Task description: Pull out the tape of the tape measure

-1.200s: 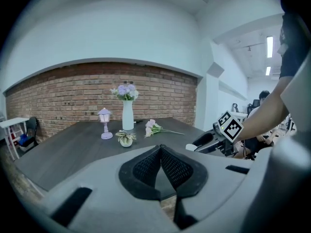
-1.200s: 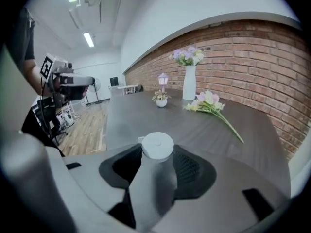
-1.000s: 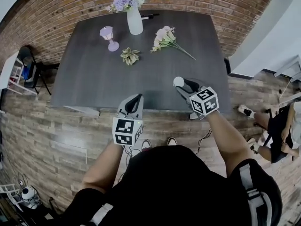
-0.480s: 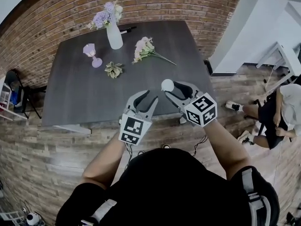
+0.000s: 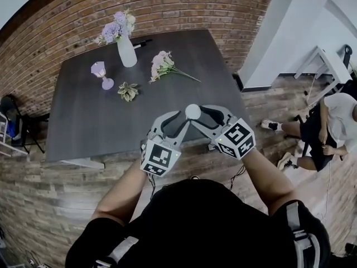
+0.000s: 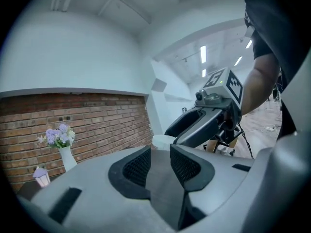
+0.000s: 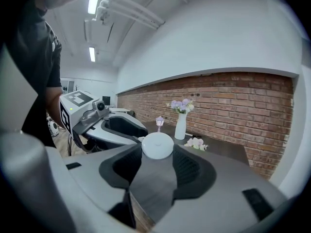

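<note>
A round white tape measure [image 5: 192, 111] is held in the air over the table's near edge, with my right gripper [image 5: 196, 115] shut on it. In the right gripper view the tape measure [image 7: 157, 144] sits between the two dark pads. My left gripper [image 5: 182, 120] is just left of it, tips almost touching the case. Its jaws are opening and nothing lies between them. In the left gripper view the tape measure [image 6: 162, 141] shows just past my left gripper [image 6: 160, 155], with the right gripper [image 6: 204, 123] behind it.
A dark table [image 5: 83, 121] stands against a brick wall [image 5: 167, 4]. On its far part are a white vase of purple flowers [image 5: 126, 50], a small purple lamp [image 5: 101, 73], a green sprig [image 5: 128, 91] and a pink bouquet [image 5: 163, 66]. A person sits at the right [image 5: 329, 121].
My left gripper has risen from the table's front edge to beside the tape measure, and its jaws have gone from shut to open. The right gripper shifted slightly left with the tape measure.
</note>
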Motion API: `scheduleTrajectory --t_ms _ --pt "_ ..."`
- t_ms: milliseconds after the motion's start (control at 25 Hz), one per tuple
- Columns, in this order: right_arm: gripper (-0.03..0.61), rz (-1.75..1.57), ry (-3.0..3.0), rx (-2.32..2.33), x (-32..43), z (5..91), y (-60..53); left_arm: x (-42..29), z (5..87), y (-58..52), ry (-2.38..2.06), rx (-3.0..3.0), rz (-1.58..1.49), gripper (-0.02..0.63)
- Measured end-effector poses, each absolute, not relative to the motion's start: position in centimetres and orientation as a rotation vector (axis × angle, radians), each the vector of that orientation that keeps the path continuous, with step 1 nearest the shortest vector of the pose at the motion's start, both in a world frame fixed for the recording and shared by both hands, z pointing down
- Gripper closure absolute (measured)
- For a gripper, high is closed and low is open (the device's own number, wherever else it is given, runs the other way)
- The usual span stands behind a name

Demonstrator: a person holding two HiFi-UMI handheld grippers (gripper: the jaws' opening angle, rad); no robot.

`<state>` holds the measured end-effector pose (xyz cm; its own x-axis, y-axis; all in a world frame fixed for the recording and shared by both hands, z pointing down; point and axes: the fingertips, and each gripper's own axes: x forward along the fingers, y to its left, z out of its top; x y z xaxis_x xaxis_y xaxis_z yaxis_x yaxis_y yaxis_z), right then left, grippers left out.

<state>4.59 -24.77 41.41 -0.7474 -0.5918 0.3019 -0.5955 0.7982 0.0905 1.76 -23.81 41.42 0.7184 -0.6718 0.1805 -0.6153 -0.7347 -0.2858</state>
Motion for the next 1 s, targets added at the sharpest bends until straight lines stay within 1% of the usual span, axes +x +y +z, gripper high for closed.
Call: scheduleTrajectory --t_ms 80,160,240,680,1000 --pt "0.380 0.016 -2.673 0.912 4.6 41.2 -24.8 2.1 41.3 -23.5 1.007 -2.692 -0.409 0.514" --pt "0.380 0.014 -2.679 0.906 4.5 41.1 -24.8 2.3 41.2 -23.2 0.995 -2.666 -0.414 0.566" --pt "0.380 0.011 -2.683 0.886 4.4 41.2 -24.6 2.2 41.3 -23.1 1.000 -2.662 -0.414 0.596" --pt "0.382 0.054 -2.728 0.861 3.4 41.6 -24.9 0.6 41.6 -23.3 1.038 -2.690 -0.408 0.601" --pt "0.383 0.108 -2.683 1.069 7.2 41.9 -28.2 -3.9 40.6 -24.7 1.217 -2.640 -0.394 0.601"
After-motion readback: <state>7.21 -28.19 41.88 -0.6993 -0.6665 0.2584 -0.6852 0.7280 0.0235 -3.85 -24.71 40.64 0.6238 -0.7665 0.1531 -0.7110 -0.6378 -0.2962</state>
